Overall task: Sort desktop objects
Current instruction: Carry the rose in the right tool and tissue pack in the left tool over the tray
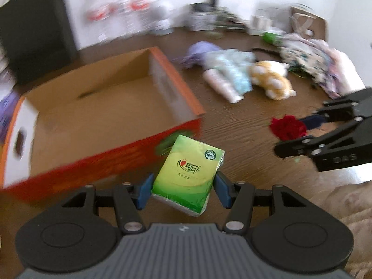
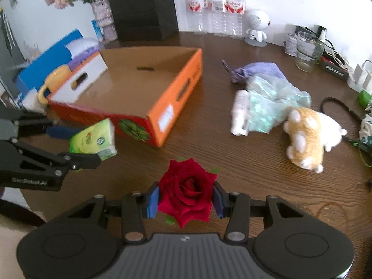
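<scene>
My left gripper (image 1: pixel 182 189) is shut on a green tissue pack (image 1: pixel 188 174), held in the air just in front of the near wall of the orange cardboard box (image 1: pixel 130 153). The same tissue pack (image 2: pixel 94 139) shows at the left of the right wrist view, between the left gripper's fingers (image 2: pixel 79 160). My right gripper (image 2: pixel 186 198) is shut on a red rose (image 2: pixel 188 191), above the brown table (image 2: pixel 244 174). From the left wrist camera, the rose (image 1: pixel 288 127) sits in the right gripper (image 1: pixel 295 132) to the right of the box. The open box (image 2: pixel 130 86) looks bare inside.
On the table to the right lie a purple pouch (image 2: pixel 260 69), a pale blue-green bag with a white tube (image 2: pixel 267 102) and an orange-white plush toy (image 2: pixel 309 139). Water bottles (image 2: pixel 216 7), a white figurine (image 2: pixel 257 25), a glass (image 2: pixel 307 51) and a black box (image 2: pixel 141 7) line the back. A yellow mug (image 2: pixel 55 79) stands left of the box.
</scene>
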A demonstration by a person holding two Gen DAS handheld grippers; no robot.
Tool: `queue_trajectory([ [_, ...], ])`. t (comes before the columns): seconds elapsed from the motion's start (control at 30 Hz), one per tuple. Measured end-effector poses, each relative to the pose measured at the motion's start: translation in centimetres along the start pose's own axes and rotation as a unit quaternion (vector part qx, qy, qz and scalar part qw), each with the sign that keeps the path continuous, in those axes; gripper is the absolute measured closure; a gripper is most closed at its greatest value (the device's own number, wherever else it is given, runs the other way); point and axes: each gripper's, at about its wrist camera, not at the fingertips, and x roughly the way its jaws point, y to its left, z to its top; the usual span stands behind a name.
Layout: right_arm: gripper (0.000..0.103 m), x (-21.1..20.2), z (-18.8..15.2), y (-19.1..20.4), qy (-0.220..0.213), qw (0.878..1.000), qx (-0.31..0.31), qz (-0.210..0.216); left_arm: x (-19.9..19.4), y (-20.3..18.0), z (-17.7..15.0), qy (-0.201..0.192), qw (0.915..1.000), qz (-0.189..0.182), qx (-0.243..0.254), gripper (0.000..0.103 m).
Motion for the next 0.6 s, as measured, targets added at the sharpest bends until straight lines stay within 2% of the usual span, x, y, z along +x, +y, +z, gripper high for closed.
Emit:
queue_trajectory([
  [0.3,0.058,0.0,1.0,4.0,-0.004,1.0,0.016,0.02,-2.8,6.3,-2.7,0.011,0.9968,0.028,-0.074,0.046],
  [0.6,0.058,0.2,2.5,8.0,-0.011,1.0,0.013,0.02,-4.0,9.1,-3.2,-0.002,0.9955,0.049,-0.081,0.046],
])
